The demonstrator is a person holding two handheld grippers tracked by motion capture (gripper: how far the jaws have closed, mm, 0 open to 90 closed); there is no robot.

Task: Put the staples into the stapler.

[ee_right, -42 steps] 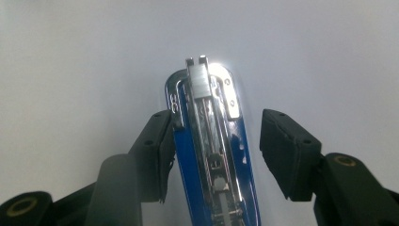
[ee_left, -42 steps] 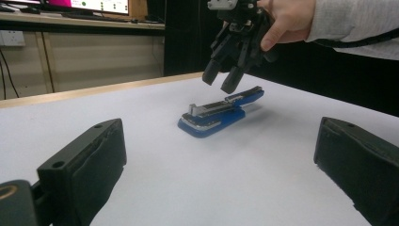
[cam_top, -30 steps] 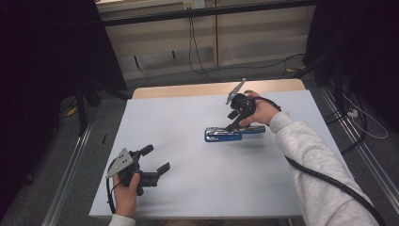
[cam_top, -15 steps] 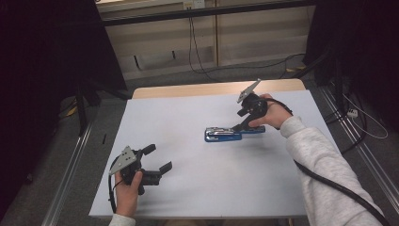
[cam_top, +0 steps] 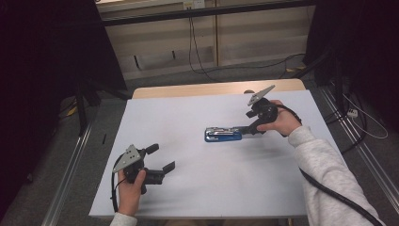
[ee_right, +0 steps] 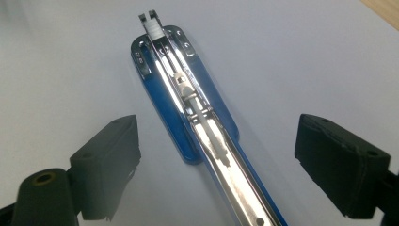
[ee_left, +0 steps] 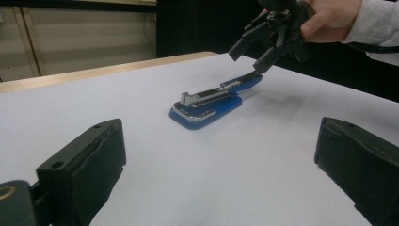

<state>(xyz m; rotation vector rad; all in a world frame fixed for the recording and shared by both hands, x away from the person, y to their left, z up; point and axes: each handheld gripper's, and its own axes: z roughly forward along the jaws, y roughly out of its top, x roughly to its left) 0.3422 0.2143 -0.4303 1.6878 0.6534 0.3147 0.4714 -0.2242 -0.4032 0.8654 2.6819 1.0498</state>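
A blue stapler [cam_top: 223, 134] lies near the middle of the white table [cam_top: 202, 197], hinged open. Its metal staple channel [ee_right: 207, 122] and white pusher are bared. My right gripper [cam_top: 251, 127] hovers at the stapler's right end, open, with a jaw on each side of the long metal rail [ee_right: 223, 146]. In the left gripper view the right gripper [ee_left: 258, 51] stands just above the raised blue end of the stapler [ee_left: 207, 101]; I cannot tell whether they touch. My left gripper [cam_top: 161, 158] rests open near the front left, well apart from the stapler, with nothing between its fingers [ee_left: 89, 160].
The table's wooden far edge [cam_top: 197, 89] runs along the back. Dark curtains and metal floor rails flank the table. A black cable [cam_top: 329, 188] trails from the right gripper along the grey sleeve.
My right gripper has moved right and a little toward me, from over the stapler to its right end. The stapler and my left gripper have stayed in place.
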